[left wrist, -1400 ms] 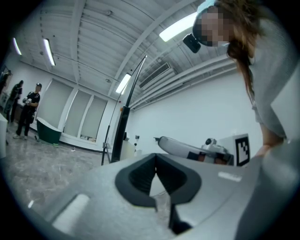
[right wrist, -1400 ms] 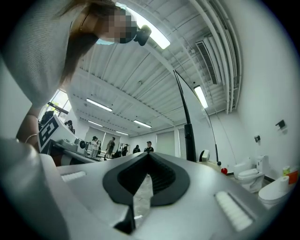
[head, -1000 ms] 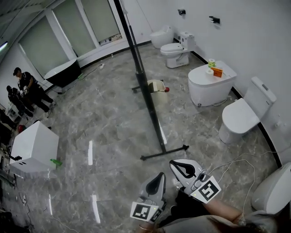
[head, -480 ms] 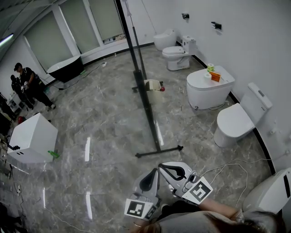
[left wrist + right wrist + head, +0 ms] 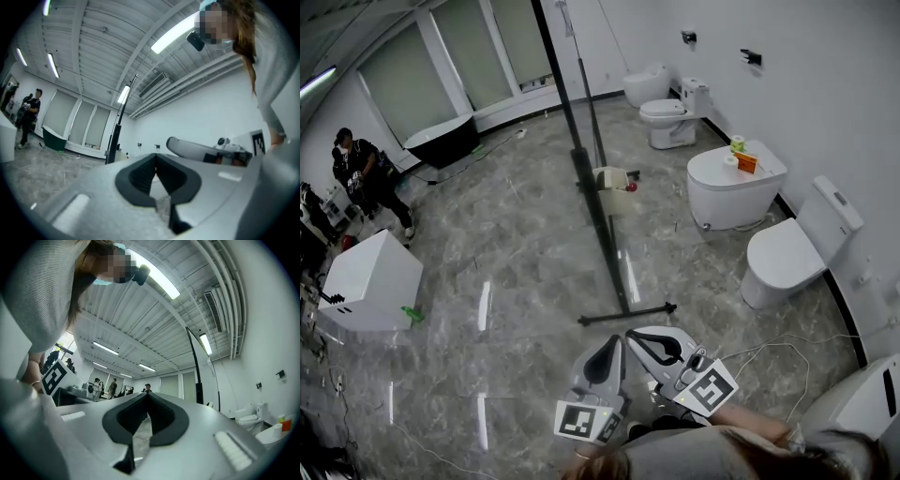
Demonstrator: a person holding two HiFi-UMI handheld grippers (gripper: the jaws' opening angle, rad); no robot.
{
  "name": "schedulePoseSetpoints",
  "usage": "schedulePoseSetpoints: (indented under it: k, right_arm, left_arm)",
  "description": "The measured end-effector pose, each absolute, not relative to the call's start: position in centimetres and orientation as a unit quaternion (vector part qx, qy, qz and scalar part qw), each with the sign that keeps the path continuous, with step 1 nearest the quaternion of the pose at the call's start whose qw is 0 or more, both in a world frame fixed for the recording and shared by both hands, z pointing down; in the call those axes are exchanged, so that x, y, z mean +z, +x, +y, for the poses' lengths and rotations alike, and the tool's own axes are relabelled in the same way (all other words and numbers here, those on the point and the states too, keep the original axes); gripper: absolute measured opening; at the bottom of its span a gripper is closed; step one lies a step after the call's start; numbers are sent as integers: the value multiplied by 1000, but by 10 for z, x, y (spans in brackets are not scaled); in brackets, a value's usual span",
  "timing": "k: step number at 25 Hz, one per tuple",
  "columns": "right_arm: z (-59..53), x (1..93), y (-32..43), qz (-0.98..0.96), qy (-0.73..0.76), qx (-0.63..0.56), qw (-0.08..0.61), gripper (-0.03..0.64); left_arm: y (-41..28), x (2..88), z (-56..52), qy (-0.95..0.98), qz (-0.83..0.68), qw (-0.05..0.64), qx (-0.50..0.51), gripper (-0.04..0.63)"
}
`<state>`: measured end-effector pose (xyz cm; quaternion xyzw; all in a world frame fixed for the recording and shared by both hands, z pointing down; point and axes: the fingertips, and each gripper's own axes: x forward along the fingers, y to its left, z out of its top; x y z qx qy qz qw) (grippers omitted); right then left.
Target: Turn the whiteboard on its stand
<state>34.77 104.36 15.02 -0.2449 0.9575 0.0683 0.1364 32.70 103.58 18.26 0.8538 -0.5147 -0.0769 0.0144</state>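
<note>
The whiteboard (image 5: 598, 220) stands edge-on to me in the middle of the room, a thin dark blade rising from the black foot bar (image 5: 628, 313) of its stand. Over the last second it has kept that same edge toward me. What has changed is on my side: both grippers have lifted a little and now hang just short of the foot bar, touching nothing. The left gripper (image 5: 615, 341) has its jaws pressed together with nothing between them, and the right gripper (image 5: 632, 336) is the same. So I judge no turn is under way. An edge-on panel fits a board waiting to be swung as well as one already swung round.

The frame is slim dark metal and the foot bar is a flat strip. Under the board the floor (image 5: 516, 244) is glossy grey veined stone, streaked with lamp glare. Just beside the board sits a small pale bin (image 5: 614, 178). Right of the board are rounded, glazed white toilets (image 5: 783, 258). Left of it is a boxy white cabinet (image 5: 370, 281).
</note>
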Motion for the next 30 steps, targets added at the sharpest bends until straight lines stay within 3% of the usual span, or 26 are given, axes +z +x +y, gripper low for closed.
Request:
schedulePoseSetpoints:
  k: [30]
  right_arm:
    - [1055,147,336,954,-257,87,129,4]
  left_arm:
    - [326,179,1052,865,-497,-9,-72,0]
